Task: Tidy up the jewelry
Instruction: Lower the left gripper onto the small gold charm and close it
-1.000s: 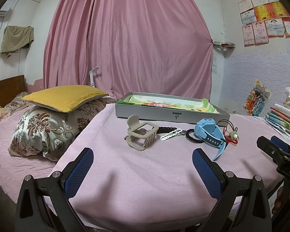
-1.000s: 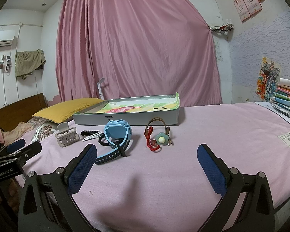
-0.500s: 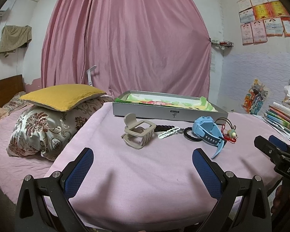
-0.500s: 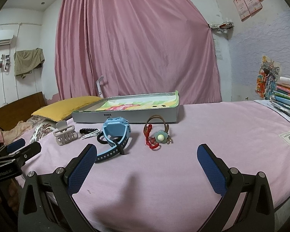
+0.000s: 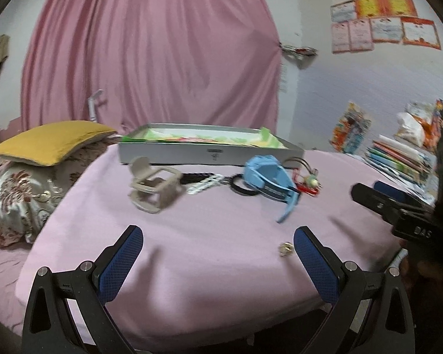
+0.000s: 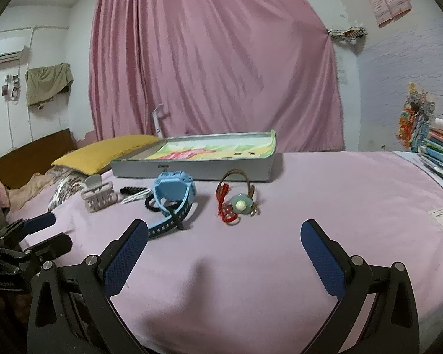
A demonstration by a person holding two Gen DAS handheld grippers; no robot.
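Note:
On the pink bedspread lie a beige claw hair clip point(image 5: 153, 187) point(image 6: 99, 196), a white clip point(image 5: 205, 184), a black hair tie point(image 5: 242, 185), a blue watch point(image 5: 273, 184) point(image 6: 174, 197) and a red and brown cord with a pale green charm point(image 6: 236, 200) point(image 5: 308, 181). A small gold piece point(image 5: 286, 248) rests beside my left gripper's right finger. Behind them stands a grey tray point(image 5: 209, 155) point(image 6: 198, 166) lined with colourful paper. My left gripper point(image 5: 217, 255) is open, short of the items. My right gripper point(image 6: 224, 253) is open too, nearest the watch and the charm.
A yellow pillow point(image 5: 48, 141) on a floral pillow point(image 5: 14, 194) lies to the left. Stacked books point(image 5: 398, 157) point(image 6: 441, 153) sit on the right. A pink curtain point(image 6: 215, 67) hangs behind. My right gripper's body point(image 5: 398, 209) shows in the left view.
Both grippers have moved forward toward the items and stayed open. The left view has swung right and tilted down, bringing the small gold piece into sight.

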